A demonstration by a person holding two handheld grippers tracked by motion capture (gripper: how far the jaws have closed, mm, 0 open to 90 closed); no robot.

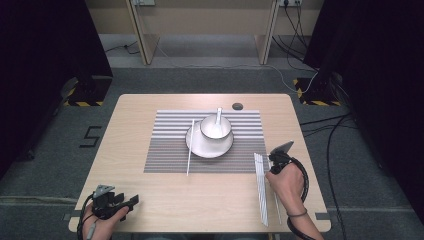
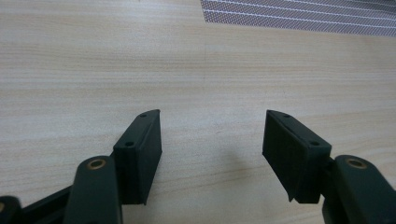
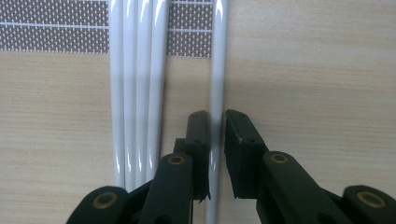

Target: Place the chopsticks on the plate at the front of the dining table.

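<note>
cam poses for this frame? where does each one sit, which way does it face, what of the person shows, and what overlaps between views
High view: above the person's side, facing forward and down on the light wooden table; both forearms, left gripper, right gripper.
Left gripper view: rides the left gripper, facing down on bare tabletop; jaws apart.
Right gripper view: rides the right gripper, jaws straddling a single white chopstick, a bundle of white chopsticks beside it.
Shared: grey striped placemat, in all three.
</note>
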